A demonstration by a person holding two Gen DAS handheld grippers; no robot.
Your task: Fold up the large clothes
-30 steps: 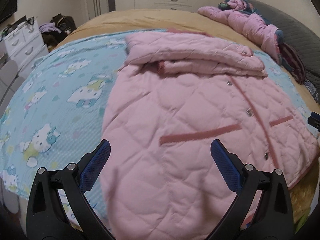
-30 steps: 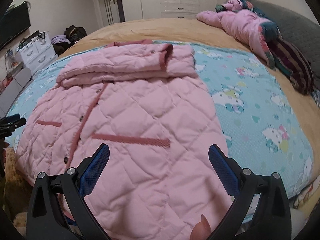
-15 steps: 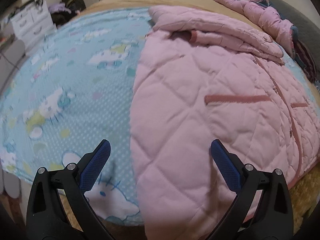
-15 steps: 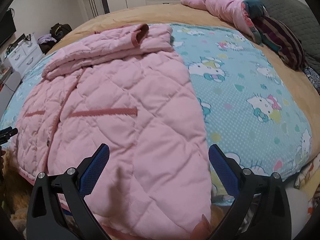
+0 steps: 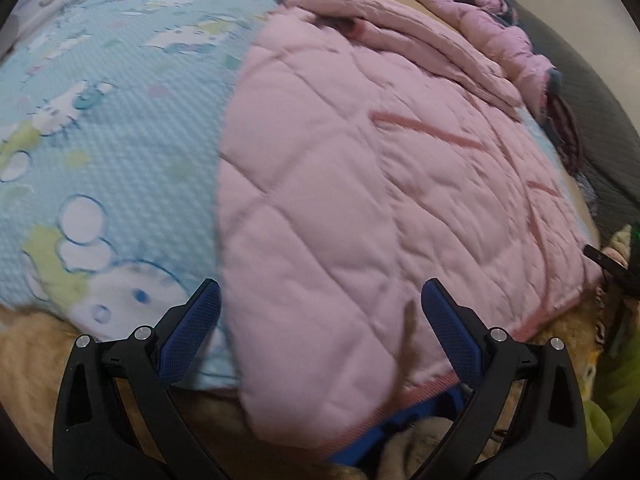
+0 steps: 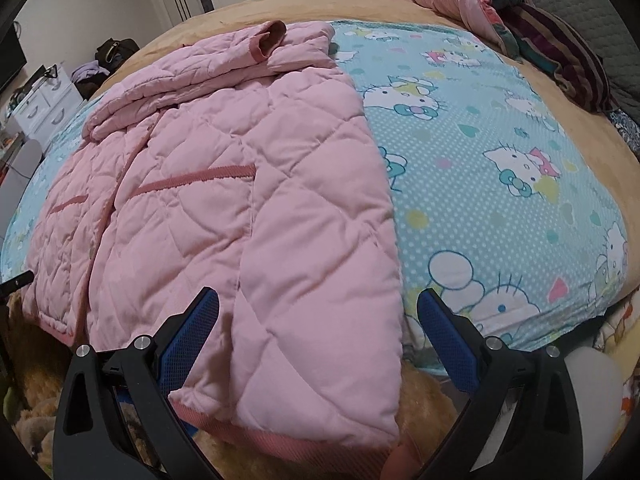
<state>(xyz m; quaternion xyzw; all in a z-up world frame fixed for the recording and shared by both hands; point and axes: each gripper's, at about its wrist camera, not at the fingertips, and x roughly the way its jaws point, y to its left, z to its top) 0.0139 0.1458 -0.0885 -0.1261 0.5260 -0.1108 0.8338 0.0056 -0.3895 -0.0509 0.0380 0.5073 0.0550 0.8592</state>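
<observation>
Pink and quilted, the jacket (image 5: 360,184) lies flat on the cartoon-print sheet (image 5: 112,128), hem hanging over the bed's near edge. The left gripper (image 5: 320,316) hovers with jaws wide apart at the hem's left corner; the right gripper (image 6: 318,314) likewise gapes at the right corner. It looks soft, puffy and light, so pinch the thick hem trim. No containers in view
</observation>
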